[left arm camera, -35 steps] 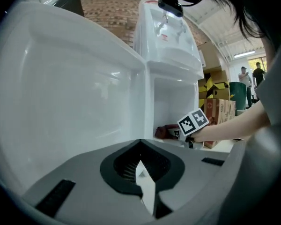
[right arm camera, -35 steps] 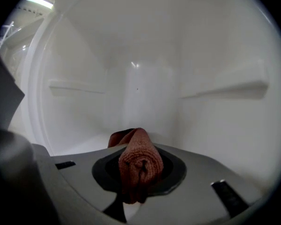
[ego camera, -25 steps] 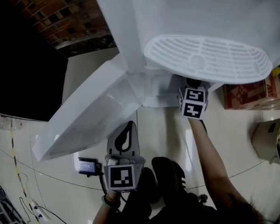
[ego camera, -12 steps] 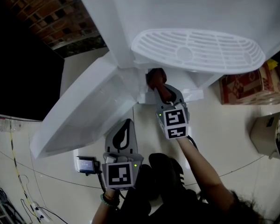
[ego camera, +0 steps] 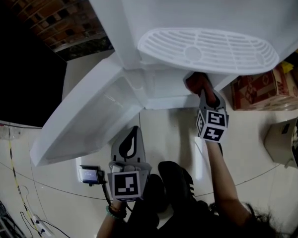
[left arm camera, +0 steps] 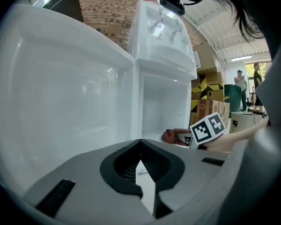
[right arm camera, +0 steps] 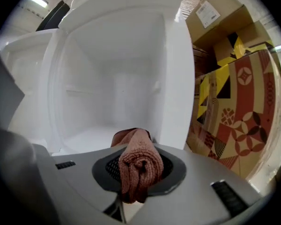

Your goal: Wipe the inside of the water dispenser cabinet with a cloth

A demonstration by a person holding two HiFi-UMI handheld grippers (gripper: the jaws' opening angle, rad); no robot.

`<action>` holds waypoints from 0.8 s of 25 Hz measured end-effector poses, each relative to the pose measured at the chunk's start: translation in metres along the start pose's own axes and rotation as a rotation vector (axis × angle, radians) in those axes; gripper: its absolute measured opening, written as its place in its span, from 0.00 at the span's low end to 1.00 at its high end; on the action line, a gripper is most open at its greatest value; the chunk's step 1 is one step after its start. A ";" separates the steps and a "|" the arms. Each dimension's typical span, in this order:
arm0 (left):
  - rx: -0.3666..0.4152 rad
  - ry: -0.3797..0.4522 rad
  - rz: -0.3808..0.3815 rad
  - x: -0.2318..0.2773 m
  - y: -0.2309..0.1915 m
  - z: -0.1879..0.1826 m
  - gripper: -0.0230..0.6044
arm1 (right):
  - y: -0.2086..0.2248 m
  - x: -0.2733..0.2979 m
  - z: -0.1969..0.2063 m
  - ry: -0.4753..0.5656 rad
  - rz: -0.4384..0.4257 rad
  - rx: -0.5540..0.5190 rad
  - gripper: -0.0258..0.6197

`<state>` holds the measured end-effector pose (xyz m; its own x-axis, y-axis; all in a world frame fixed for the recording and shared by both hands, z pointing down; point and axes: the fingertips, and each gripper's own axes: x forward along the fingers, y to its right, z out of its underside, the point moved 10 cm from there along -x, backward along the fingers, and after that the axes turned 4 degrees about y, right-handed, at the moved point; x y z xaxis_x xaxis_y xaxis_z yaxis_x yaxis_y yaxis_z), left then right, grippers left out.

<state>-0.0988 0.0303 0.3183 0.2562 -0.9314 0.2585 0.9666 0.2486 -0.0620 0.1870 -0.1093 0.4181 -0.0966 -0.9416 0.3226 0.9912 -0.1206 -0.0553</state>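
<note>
Two grippers, one cloth. The right gripper (ego camera: pixel 202 92) is clamped on a rolled reddish-brown cloth (right arm camera: pixel 137 164), which bulges out past the jaw tips. The left gripper (ego camera: pixel 133 132) hangs low and well apart from the work, jaws together with nothing between them.

Position of the cloth: at the mouth of the cabinet (right arm camera: pixel 107 97), near its right-hand wall and just above the floor of the compartment, below the drip tray (ego camera: pixel 208 49). Whether it touches the plastic cannot be told. The door (ego camera: pixel 87 120) stands swung wide to the left.

Progress (a judgement): the door is open and the cloth is gripped and brought to the opening, so the preparatory steps are done. The interior shows no streak, damp patch or dirt that would mark wiped from unwiped areas, so how much has been covered cannot be read. The back wall, side walls and the small ledges look to lie beyond the cloth's present place, and most of the wiping is probably left.

Surface and room: smooth, glossy white plastic inside, with moulded ledges and rounded corners. The dispenser (left arm camera: pixel 160 36) stands on pale floor tiles (ego camera: pixel 248 148), patterned cardboard boxes (right arm camera: pixel 236 111) close on its right, a brick wall (ego camera: pixel 54 14) behind.
</note>
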 end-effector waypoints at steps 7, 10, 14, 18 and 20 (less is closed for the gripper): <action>0.012 -0.003 0.017 0.000 0.010 0.002 0.04 | -0.008 -0.010 -0.013 0.059 -0.065 0.026 0.15; 0.018 -0.005 0.017 -0.003 0.012 0.002 0.04 | -0.028 -0.018 -0.037 0.162 -0.170 0.027 0.15; 0.010 -0.008 0.010 -0.008 0.012 0.003 0.04 | -0.057 -0.022 -0.085 0.323 -0.296 0.008 0.15; 0.006 -0.004 0.006 -0.009 0.011 0.004 0.04 | -0.076 -0.032 -0.146 0.524 -0.385 -0.024 0.15; 0.011 -0.007 0.010 -0.010 0.012 0.005 0.04 | -0.085 -0.042 -0.171 0.593 -0.428 -0.019 0.15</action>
<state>-0.0901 0.0439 0.3199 0.2659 -0.9269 0.2649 0.9638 0.2610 -0.0540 0.0915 -0.1132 0.2479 -0.5136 -0.8221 -0.2456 0.8543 -0.5167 -0.0572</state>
